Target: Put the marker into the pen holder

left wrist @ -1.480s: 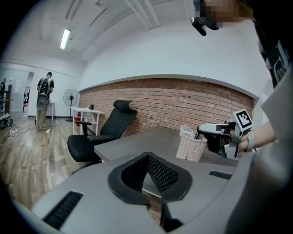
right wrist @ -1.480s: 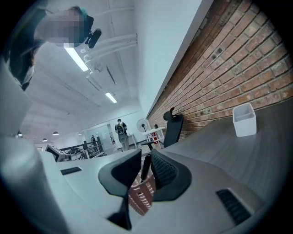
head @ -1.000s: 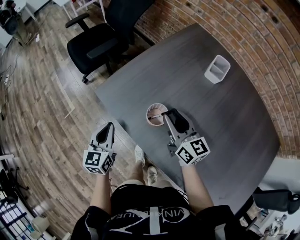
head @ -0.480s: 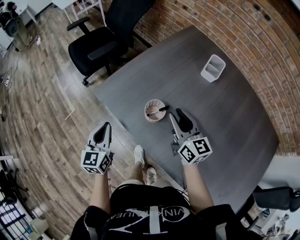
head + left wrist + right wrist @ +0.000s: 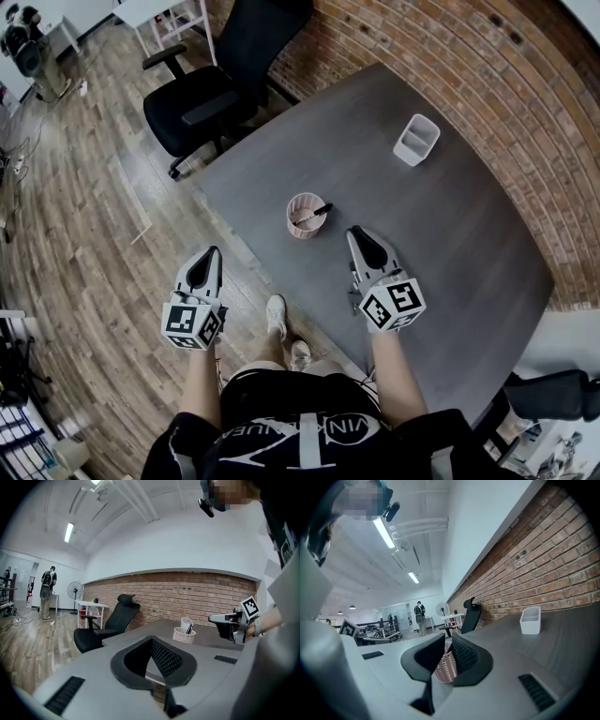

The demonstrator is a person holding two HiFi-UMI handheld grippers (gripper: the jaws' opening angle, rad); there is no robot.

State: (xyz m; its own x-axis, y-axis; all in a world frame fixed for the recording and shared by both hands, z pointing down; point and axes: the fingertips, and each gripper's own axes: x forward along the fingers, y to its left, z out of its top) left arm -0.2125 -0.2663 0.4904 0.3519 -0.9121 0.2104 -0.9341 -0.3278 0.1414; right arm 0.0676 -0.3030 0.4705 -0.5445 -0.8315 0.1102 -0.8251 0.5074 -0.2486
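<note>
black marker [image 5: 316,212] aslant in pink holder [image 5: 296,231]

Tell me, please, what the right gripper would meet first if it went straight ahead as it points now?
Probably the pen holder, marker inside, seen straight ahead between the closing, empty jaws of the right gripper; depth is hard to judge.
</note>
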